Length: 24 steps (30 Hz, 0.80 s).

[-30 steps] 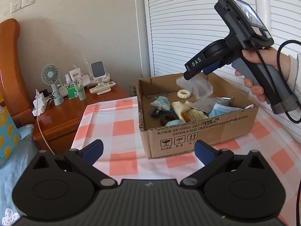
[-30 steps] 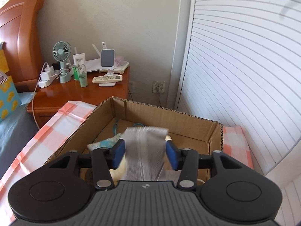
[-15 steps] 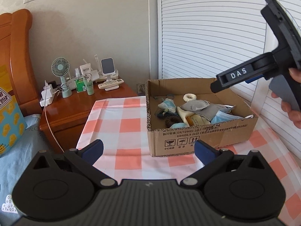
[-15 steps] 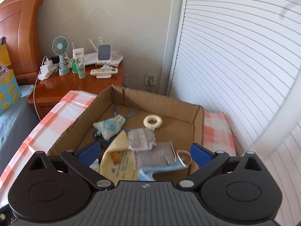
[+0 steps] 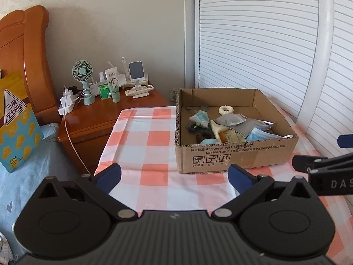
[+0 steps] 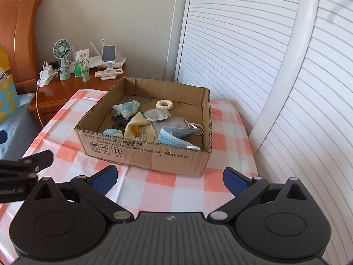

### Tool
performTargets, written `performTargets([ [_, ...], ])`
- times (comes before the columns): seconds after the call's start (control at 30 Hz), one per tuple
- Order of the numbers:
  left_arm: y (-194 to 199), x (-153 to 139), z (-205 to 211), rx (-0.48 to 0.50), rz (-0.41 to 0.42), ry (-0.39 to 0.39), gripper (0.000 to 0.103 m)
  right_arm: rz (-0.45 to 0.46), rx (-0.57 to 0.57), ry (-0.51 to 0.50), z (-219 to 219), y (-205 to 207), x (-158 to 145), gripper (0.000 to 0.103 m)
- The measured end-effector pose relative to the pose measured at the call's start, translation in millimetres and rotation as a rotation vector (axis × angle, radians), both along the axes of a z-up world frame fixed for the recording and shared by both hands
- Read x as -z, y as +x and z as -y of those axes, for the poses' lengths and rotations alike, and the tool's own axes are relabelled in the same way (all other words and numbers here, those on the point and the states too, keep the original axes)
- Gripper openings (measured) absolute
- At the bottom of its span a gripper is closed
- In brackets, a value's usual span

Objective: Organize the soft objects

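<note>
Both of your tools are empty now: the right gripper [image 6: 168, 180] has just opened its jaws to the full and nothing is between them, and the left gripper [image 5: 174, 176] stands wide open too. The soft things lie ahead of both tools in the cardboard box [image 6: 141, 154], among them the grey pouch [image 6: 157, 114], the blue face mask [image 6: 174, 138] and the white ring [image 6: 164, 104]. I think the risk is at the near wall of the box: if you reach in low, a finger can catch the rim and push the light box across the checked tablecloth [image 6: 176, 190]. The mask's loops can also snag. The items under the yellow cloth [image 6: 138, 130] are hard to name, and whether any soft thing remains outside the box, you cannot see here.
</note>
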<state>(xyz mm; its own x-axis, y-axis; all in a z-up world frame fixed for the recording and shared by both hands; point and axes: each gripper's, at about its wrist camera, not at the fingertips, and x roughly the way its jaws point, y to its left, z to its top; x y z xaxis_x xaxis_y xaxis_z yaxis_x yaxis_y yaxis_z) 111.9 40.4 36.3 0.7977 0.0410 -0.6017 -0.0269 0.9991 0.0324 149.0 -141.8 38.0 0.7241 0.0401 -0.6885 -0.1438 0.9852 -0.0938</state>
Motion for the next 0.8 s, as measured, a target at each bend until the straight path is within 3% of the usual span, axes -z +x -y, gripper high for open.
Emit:
performTargets([
  [0.8, -7.4, -8.0, 20.5, 0.027, -0.007, 0.028, 0.102, 0.005, 0.041, 0.078, 21.4, -17.5, -1.6, 0.103],
])
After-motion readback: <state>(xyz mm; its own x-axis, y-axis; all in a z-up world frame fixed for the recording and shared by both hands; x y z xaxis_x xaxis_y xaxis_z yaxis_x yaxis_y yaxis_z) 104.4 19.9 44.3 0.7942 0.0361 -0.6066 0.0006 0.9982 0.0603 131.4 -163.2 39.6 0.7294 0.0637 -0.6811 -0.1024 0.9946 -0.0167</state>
